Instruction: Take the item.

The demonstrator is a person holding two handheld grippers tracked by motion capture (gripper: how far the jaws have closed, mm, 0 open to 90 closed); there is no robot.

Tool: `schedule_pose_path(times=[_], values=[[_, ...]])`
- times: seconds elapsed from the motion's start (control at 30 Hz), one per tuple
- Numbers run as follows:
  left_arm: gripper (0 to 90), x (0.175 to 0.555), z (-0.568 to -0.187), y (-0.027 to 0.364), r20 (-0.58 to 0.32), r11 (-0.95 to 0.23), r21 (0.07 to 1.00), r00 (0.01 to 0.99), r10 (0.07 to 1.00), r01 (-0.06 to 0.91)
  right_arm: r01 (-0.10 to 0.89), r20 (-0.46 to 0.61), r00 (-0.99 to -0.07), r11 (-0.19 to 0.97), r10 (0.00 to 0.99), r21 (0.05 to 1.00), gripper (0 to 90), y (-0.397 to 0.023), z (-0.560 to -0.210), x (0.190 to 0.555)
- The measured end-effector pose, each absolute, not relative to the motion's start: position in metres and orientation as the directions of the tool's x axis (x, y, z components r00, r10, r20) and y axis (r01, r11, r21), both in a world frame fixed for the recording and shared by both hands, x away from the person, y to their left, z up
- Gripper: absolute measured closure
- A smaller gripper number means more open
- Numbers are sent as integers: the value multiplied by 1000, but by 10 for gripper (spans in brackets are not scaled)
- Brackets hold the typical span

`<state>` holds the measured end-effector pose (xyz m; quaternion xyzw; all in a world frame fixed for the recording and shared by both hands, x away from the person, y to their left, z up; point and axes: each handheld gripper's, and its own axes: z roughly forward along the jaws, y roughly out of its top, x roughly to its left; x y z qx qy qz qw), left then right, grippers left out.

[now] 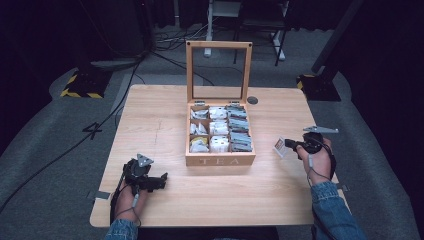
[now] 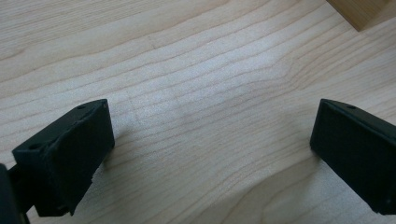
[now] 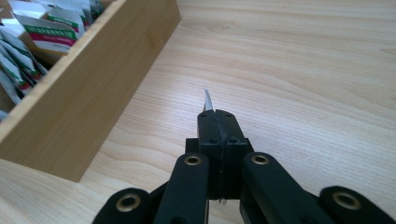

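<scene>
Tea box table centre, lid up, R gripper at 3 o'clock pinching sachet, L gripper at 8 o'clock, jaws wide, empty

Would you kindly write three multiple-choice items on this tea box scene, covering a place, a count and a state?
1. Where is the tea box on the table?
A. near the middle
B. at the left edge
C. at the near right corner

2. How many columns of compartments does the box have?
A. two
B. three
C. five

3. What state is the right gripper in?
A. wide open
B. shut on nothing
C. shut on a tea bag

Answers: 1 A, it stands centrally between the two grippers; 2 B, the dividers mark three columns; 3 C, the right gripper view shows the jaws closed with a thin packet edge sticking out, while the left gripper is open.
</scene>
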<state>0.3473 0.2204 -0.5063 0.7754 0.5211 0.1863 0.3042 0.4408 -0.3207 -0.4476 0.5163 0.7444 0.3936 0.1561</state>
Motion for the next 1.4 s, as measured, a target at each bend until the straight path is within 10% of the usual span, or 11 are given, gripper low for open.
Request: schedule_pose_path(times=[0.5,0.8,1.4], values=[[0,347,-506,220,-28,-271,666,387,922,695,677,146,-368,157,918,719,885,-333,-461,447],[0,347,-506,220,-29,-271,666,387,922,695,646,99,-352,165,931,745,567,-340,-472,453],[0,347,-506,220,-28,-271,666,387,922,695,562,108,-434,176,894,808,421,-331,-439,428]])
